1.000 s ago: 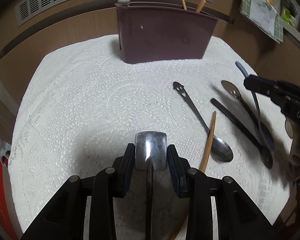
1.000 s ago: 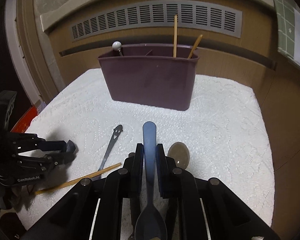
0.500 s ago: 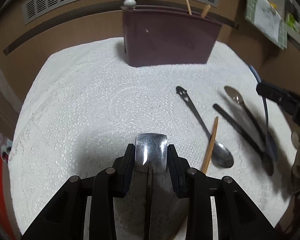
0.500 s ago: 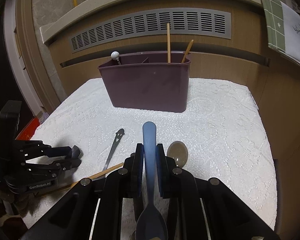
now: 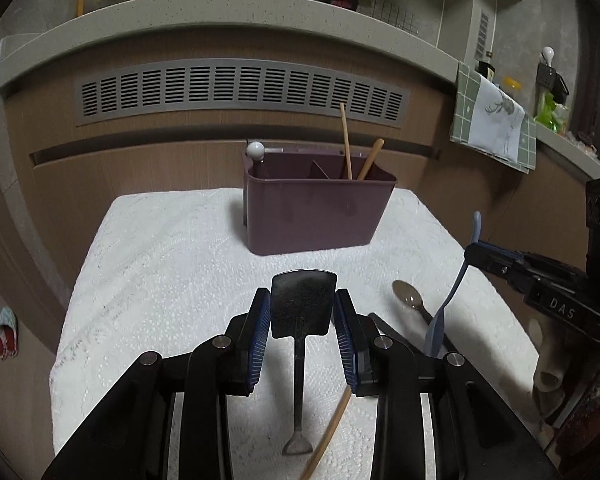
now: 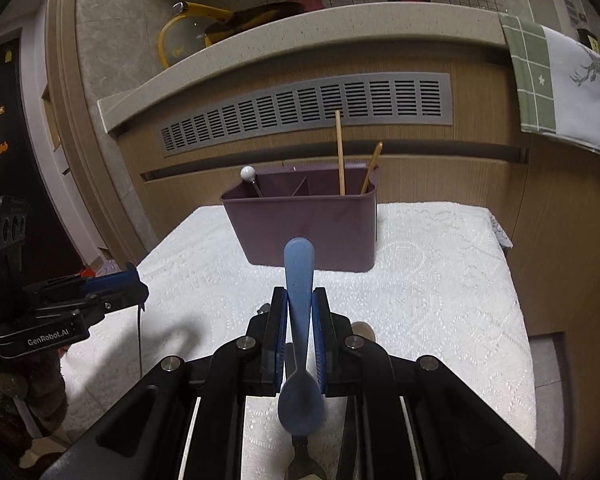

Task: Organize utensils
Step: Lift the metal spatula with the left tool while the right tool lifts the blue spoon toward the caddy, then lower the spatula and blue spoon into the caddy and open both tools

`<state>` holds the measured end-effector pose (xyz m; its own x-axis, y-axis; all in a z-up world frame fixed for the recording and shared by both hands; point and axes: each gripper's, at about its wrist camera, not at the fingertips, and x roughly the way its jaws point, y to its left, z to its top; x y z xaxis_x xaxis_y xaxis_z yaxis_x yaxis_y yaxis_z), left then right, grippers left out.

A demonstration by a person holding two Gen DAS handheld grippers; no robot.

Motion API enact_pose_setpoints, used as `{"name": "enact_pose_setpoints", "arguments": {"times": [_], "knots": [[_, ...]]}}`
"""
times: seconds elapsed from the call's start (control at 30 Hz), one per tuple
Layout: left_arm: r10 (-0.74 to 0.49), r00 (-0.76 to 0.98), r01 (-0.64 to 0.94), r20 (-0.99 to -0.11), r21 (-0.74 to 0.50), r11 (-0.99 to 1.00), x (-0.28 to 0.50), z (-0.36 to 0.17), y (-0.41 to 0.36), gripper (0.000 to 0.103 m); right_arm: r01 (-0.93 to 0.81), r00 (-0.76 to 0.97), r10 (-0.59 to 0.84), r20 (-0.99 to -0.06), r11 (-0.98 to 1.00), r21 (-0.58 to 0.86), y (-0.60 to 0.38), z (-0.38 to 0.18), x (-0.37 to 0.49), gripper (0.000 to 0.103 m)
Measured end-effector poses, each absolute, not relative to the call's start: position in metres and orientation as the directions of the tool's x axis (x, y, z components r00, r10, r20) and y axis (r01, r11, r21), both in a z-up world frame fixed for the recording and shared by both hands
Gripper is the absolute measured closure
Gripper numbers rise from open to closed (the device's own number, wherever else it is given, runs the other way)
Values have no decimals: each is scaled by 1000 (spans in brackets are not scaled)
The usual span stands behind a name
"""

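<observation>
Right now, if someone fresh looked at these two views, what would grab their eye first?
Probably the two lifted utensils: the left gripper is shut on a flat metal spatula, and the right gripper is shut on a blue spoon, handle pointing forward. Next comes the purple utensil box standing at the far edge of the white tablecloth, with two wooden sticks poking out of it.

A table [image 5: 148,248] under a white textured cloth stands against a wood-panelled counter front. A long grey slotted vent [image 5: 240,92] runs across the panelling, and a pale speckled countertop [image 5: 220,30] curves above it. A green-checked towel [image 5: 496,128] hangs over the edge at far right. Grey wall rises behind; the light is dim.
</observation>
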<state>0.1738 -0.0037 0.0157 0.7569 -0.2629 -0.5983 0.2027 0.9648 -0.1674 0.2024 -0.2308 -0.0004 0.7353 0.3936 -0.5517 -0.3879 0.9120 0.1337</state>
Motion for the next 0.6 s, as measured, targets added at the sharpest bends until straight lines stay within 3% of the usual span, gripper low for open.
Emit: {"name": "enact_pose_setpoints", "arguments": {"times": [0.47,0.6], "knots": [[-249,775,178,-581,-178,968,174,22,3,70,-385,743,377,-553,917,107,-225,2,204,91],[-273,797,203,-539,-188,961,183,47,2,71,-383,746,374,-551,918,105,-222,9,211,91]]}}
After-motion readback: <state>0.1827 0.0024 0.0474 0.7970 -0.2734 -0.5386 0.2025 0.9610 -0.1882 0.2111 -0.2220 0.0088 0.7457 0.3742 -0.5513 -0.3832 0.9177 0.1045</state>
